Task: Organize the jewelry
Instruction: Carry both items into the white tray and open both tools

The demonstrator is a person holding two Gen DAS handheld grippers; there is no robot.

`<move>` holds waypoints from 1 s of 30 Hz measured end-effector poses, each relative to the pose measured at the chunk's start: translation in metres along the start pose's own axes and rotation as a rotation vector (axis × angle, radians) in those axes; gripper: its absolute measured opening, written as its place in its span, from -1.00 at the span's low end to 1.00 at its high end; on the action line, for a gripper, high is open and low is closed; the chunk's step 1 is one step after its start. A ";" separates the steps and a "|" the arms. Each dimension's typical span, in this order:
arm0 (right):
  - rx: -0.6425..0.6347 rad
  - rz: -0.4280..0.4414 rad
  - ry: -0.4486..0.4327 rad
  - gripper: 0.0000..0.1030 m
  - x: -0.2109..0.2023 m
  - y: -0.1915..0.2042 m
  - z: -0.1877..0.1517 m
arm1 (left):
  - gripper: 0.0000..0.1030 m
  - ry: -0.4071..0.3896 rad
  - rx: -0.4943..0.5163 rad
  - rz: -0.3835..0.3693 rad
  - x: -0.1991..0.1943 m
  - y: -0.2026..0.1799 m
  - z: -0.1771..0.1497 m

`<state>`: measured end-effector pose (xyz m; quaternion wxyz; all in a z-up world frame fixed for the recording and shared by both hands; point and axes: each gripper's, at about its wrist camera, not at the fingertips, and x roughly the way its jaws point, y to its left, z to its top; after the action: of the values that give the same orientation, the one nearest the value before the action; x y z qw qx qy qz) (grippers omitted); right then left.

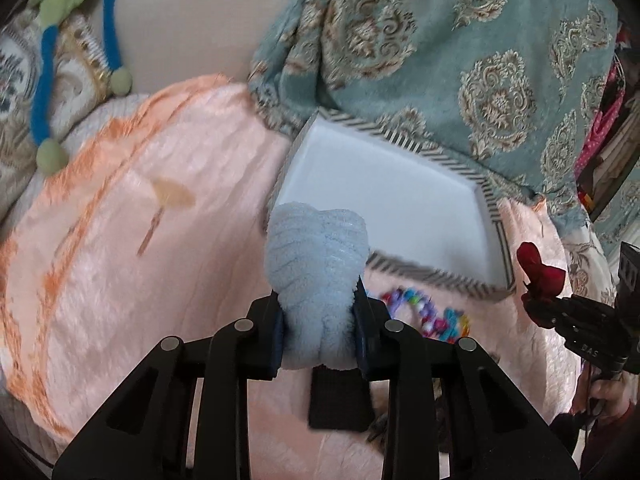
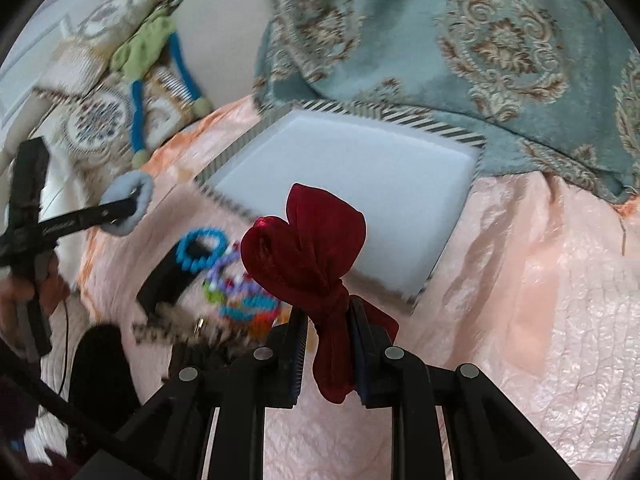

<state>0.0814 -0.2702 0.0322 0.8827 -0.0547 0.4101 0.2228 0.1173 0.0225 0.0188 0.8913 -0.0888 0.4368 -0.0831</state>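
Above pink bedspread (image 1: 120, 280), blue scrunchie (image 1: 318, 264) between left tool (image 1: 320, 332) pads.

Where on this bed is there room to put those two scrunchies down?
The white tray with the striped rim is bare inside. The pink bedspread right of it is free too. Left of the tray, the bead bracelets crowd the cover.

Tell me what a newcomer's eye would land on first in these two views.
First, the dark red velvet scrunchie pinched in the right hand-held gripper, and the fluffy pale blue scrunchie clamped in the left hand-held gripper, both above the peach bedspread. Beyond them lies the white tray with a striped rim, nothing visible in it, and colourful bead bracelets lie in a heap beside its near edge.
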 end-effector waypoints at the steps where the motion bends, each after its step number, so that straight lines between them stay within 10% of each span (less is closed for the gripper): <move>1: 0.013 -0.012 -0.008 -0.63 0.001 -0.002 0.006 | -0.49 0.002 -0.002 -0.005 0.003 -0.001 0.006; 13: 0.136 -0.130 0.031 -0.63 0.054 -0.029 0.057 | -0.49 0.084 -0.013 0.001 0.100 -0.022 0.070; 24: 0.243 -0.162 0.108 -0.61 0.095 -0.045 0.047 | -0.37 0.178 -0.021 0.065 0.150 -0.015 0.064; 30: 0.235 -0.135 0.039 0.06 0.080 -0.041 0.044 | -0.06 0.163 -0.028 0.072 0.144 -0.013 0.059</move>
<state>0.1757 -0.2663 -0.0024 0.8879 0.0171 0.4459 0.1120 0.2503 -0.0173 -0.0532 0.8538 -0.0784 0.5121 -0.0517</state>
